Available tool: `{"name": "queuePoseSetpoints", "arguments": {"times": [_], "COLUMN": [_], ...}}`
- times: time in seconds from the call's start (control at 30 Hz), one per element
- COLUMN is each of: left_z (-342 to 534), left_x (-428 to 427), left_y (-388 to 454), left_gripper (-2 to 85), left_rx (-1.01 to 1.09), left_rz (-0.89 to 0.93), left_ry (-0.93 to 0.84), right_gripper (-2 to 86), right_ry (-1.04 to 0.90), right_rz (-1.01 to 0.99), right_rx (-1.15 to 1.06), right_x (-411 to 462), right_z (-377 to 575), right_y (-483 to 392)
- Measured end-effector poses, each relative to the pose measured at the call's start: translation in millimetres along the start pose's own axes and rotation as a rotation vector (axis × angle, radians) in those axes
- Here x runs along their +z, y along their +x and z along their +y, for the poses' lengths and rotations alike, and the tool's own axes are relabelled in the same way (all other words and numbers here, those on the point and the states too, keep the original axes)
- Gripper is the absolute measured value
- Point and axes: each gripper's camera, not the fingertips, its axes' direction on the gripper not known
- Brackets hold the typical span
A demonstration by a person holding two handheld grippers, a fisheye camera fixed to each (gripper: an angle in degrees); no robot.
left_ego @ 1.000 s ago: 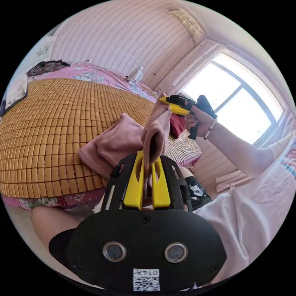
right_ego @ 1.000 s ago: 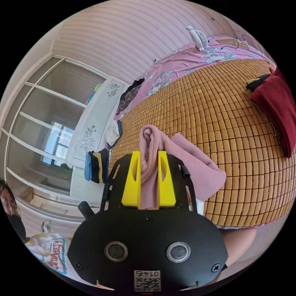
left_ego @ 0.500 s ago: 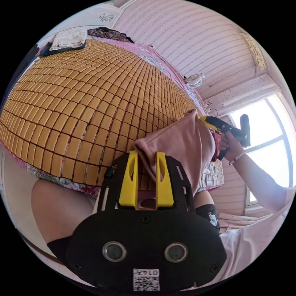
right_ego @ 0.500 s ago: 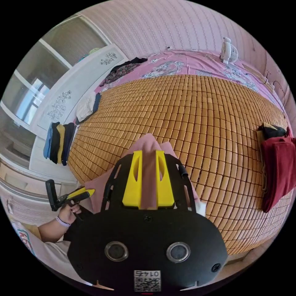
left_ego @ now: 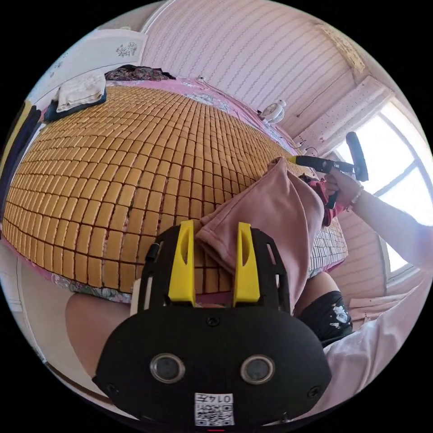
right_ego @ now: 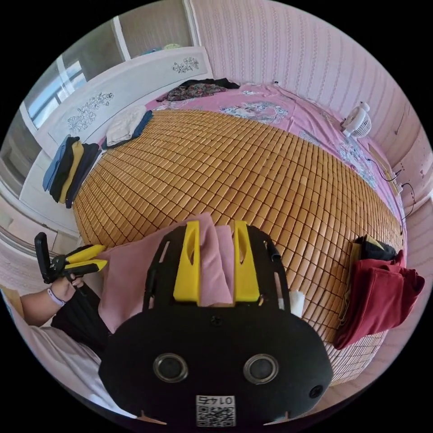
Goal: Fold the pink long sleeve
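My left hand-held gripper [left_ego: 212,264] has its jaws spread, a fold of the pink long sleeve [left_ego: 270,216] lying loosely between them. My right hand-held gripper [right_ego: 216,261] is likewise parted, with cloth draped between the jaws; whether either pinches the fabric I cannot tell. The garment hangs stretched between both tools at the near edge of the bed, above the bamboo mat [right_ego: 234,167]. A folded red garment [right_ego: 383,288] lies on the mat, well apart.
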Motion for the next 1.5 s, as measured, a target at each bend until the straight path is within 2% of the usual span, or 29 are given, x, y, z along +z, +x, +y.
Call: {"name": "queuePoseSetpoints", "arguments": {"times": [0.07, 0.1, 0.2, 0.27, 0.4, 0.53, 0.7, 0.83, 0.9, 1.1, 1.2, 1.27, 1.33, 1.37, 1.43, 1.5], "left_z": [-8.3, -10.2, -15.3, -20.6, -22.6, -2.2, 33.5, 53.6, 57.9, 47.7, 26.6, -3.8, -36.5, -61.4, -104.3, -137.1], "left_x": [4.5, 8.4, 25.5, 29.5, 22.7, -18.4, -107.7, -174.7, -199.7, -280.3, -311.0, -338.0, -362.7, -375.9, -384.6, -378.1], "left_y": [7.1, 8.2, 7.9, -0.9, -1.4, 8.5, 24.8, 5.9, 0.2, -35.6, -80.1, -125.1, -163.5, -188.7, -232.5, -280.6], "left_gripper": [14.2, 14.2, 13.0, 10.3, 6.0, 4.9, 4.7, 4.4, 4.4, 4.4, 4.3, 4.3, 4.6, 5.6, 8.7, 11.0], "left_rx": [0.077, 0.093, 0.143, 0.103, 0.155, 0.248, 0.357, 0.250, 0.238, 0.194, 0.101, 0.011, -0.103, -0.183, -0.301, -0.410], "left_rz": [-0.027, -0.033, -0.022, 0.025, 0.056, 0.047, 0.087, 0.159, 0.134, 0.052, 0.046, 0.013, -0.048, -0.110, -0.192, -0.216], "left_ry": [-0.007, -0.024, -0.098, -0.158, -0.232, -0.235, -0.098, 0.026, 0.068, 0.274, 0.409, 0.535, 0.657, 0.739, 0.769, 0.698], "right_gripper": [15.9, 16.0, 13.7, 11.3, 7.7, 5.6, 5.0, 4.7, 4.5, 4.2, 4.4, 5.0, 6.3, 7.9, 12.3, 13.8], "right_ry": [-0.192, -0.227, -0.276, -0.362, -0.369, -0.236, -0.029, 0.040, 0.072, 0.128, 0.130, 0.103, 0.089, 0.094, 0.130, 0.165], "right_rz": [-0.027, -0.039, -0.214, -0.369, -0.448, -0.501, -0.622, -0.669, -0.697, -0.741, -0.730, -0.698, -0.611, -0.521, -0.436, -0.444], "right_rx": [0.030, 0.037, 0.087, 0.169, 0.129, 0.009, -0.128, -0.246, -0.289, -0.480, -0.655, -0.805, -0.858, -0.821, -0.647, -0.515], "right_x": [39.0, 48.4, 70.8, 89.4, 89.8, 53.9, -18.8, -59.4, -69.9, -97.9, -118.5, -136.9, -148.3, -153.4, -158.5, -160.1], "right_z": [-19.6, -22.6, -36.5, -44.0, -43.1, -26.8, -7.6, -13.9, -26.2, -136.3, -236.1, -333.9, -413.4, -464.9, -529.5, -558.0], "right_y": [17.5, 21.7, 46.0, 70.4, 79.0, 71.3, 65.6, 50.8, 41.0, -10.2, -66.3, -132.4, -195.6, -240.1, -290.9, -322.4]}}
